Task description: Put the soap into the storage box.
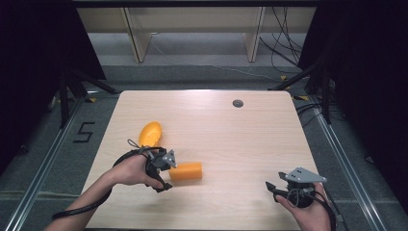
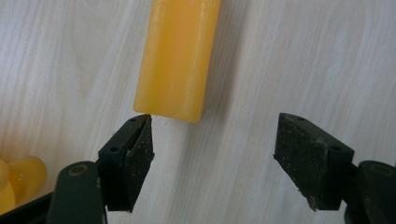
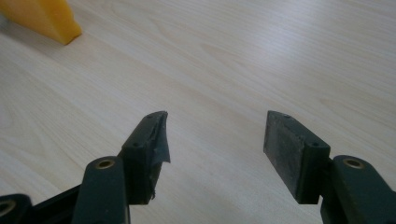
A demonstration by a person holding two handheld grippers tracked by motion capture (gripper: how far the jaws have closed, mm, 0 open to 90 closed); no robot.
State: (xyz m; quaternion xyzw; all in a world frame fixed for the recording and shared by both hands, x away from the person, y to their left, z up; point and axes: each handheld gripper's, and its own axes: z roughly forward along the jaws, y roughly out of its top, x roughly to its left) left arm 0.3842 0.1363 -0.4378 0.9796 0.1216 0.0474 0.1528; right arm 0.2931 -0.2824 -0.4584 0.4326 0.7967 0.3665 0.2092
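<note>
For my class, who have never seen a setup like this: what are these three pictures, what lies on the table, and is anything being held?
A person sits at a wooden table with a hand-held two-jaw tool in each hand. The high view looks down from above. The other two come from cameras riding on each tool, looking along its black jaws. Two orange things lie on the table: an orange block and a rounded orange piece behind it. The left gripper has its jaws apart, the block's end just ahead of them, not clamped. The right gripper is open over bare wood. Nothing is held.

A pale wooden table (image 1: 231, 125) carried an orange block (image 1: 185, 171) centrally, an orange curved piece (image 1: 150, 133) at ten o'clock.
</note>
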